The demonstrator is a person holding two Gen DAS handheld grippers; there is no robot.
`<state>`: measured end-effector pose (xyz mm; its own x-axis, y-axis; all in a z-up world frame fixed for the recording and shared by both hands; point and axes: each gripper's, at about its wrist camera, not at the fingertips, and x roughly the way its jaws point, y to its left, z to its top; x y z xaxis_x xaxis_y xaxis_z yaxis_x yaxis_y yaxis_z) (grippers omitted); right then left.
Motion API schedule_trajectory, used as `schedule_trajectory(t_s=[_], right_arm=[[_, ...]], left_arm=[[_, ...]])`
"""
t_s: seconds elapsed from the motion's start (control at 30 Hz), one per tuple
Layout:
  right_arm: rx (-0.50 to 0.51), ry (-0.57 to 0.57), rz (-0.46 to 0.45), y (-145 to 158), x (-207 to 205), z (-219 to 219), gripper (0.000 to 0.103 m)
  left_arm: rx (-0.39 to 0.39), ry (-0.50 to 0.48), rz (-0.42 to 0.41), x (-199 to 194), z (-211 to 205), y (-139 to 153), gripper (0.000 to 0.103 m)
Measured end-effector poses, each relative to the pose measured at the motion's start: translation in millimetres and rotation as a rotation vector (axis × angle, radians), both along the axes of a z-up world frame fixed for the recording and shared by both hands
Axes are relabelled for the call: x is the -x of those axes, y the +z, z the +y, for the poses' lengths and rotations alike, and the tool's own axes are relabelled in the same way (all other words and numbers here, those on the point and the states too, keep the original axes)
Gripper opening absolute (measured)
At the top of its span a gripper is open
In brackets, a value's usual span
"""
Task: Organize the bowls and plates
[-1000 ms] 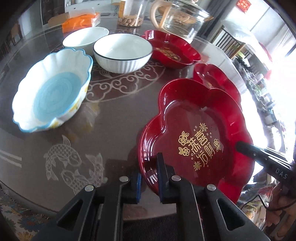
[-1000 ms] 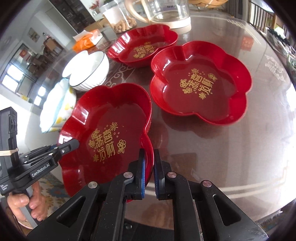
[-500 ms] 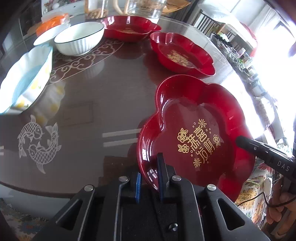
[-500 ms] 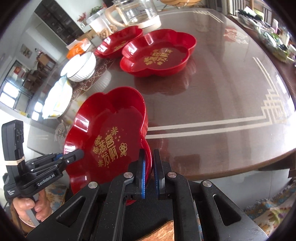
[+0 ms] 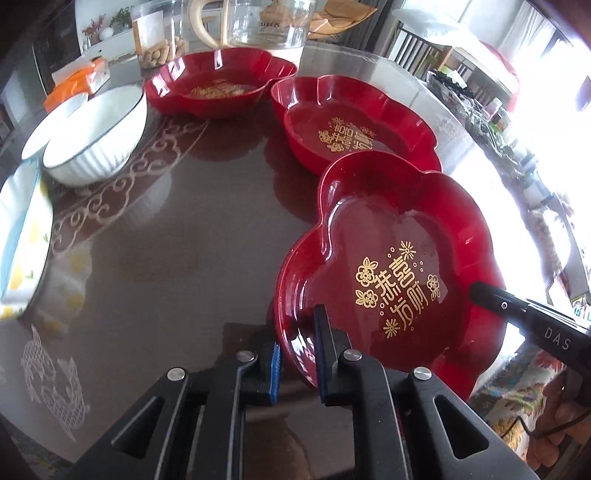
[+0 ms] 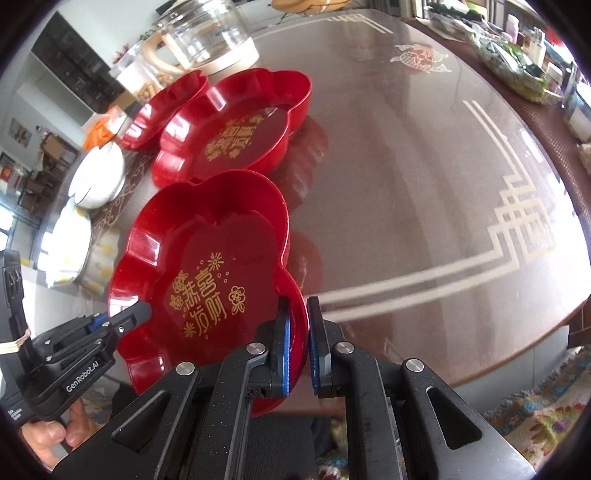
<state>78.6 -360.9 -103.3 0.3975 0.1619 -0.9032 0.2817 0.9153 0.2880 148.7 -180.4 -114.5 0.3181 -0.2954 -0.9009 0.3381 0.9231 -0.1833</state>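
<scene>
A red flower-shaped plate (image 5: 399, 258) with gold lettering is held in the air over the table's near edge. My left gripper (image 5: 298, 354) is shut on its left rim. My right gripper (image 6: 298, 347) is shut on its right rim; the plate also shows in the right wrist view (image 6: 207, 273). A second red plate (image 5: 354, 125) lies on the table just beyond it, a third red plate (image 5: 218, 85) further back. Two white bowls (image 5: 96, 144) stand at the left, with a blue-and-white bowl (image 5: 22, 236) at the left edge.
A glass jug (image 5: 266, 22), a jar of nuts (image 5: 155, 40) and an orange packet (image 5: 77, 81) stand at the back of the dark glass table (image 5: 166, 258). The right side of the table (image 6: 424, 166) is bare, with clutter (image 6: 517, 70) along its far edge.
Both grippers have carried the held plate forward and lower toward the second red plate; the table's near edge has dropped out of view below.
</scene>
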Motion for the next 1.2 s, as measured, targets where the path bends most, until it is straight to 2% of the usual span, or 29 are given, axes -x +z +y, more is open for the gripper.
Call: schedule_trajectory(t_s=[0.13, 0.2, 0.3, 0.5, 0.6, 0.73, 0.8, 0.83, 0.87, 0.93, 0.97, 1.13, 1.2], right_arm=[[0.010, -0.052, -0.036, 5, -23, -19, 0.011], [0.002, -0.050, -0.049, 14, -20, -18, 0.011], [-0.002, 0.012, -0.067, 28, -3, -4, 0.011], [0.041, 0.134, -0.055, 17, 5, 37, 0.011], [0.058, 0.160, -0.038, 0, -6, 48, 0.011], [0.093, 0.173, -0.055, -8, -13, 55, 0.011], [0.092, 0.164, -0.067, -7, -13, 54, 0.015], [0.080, 0.157, -0.068, -8, -13, 55, 0.020], [0.062, 0.152, -0.079, -8, -12, 54, 0.022], [0.058, 0.137, -0.108, -5, -9, 55, 0.060], [0.067, 0.131, -0.125, -2, -6, 56, 0.064], [0.052, 0.071, -0.189, 18, 10, 47, 0.064], [0.085, 0.029, -0.234, 32, 22, 44, 0.066]], left_arm=[[0.025, 0.018, -0.025, -28, -11, 13, 0.013], [0.035, 0.001, -0.047, -21, -3, 25, 0.014], [0.039, -0.007, -0.043, -3, 21, 32, 0.014], [0.009, 0.052, -0.040, 20, 57, 12, 0.014], [0.031, 0.083, 0.006, 17, 67, -5, 0.014], [0.059, 0.095, -0.037, 15, 69, -8, 0.014], [0.093, 0.102, -0.061, 15, 70, -7, 0.021], [0.097, 0.103, -0.069, 15, 71, -7, 0.037], [0.088, 0.109, -0.080, 16, 71, -6, 0.057], [0.074, 0.134, -0.126, 19, 74, 1, 0.076], [0.070, 0.140, -0.150, 20, 76, 6, 0.079], [0.060, 0.158, -0.177, 18, 93, 28, 0.079], [0.031, 0.162, -0.209, 21, 101, 40, 0.080]])
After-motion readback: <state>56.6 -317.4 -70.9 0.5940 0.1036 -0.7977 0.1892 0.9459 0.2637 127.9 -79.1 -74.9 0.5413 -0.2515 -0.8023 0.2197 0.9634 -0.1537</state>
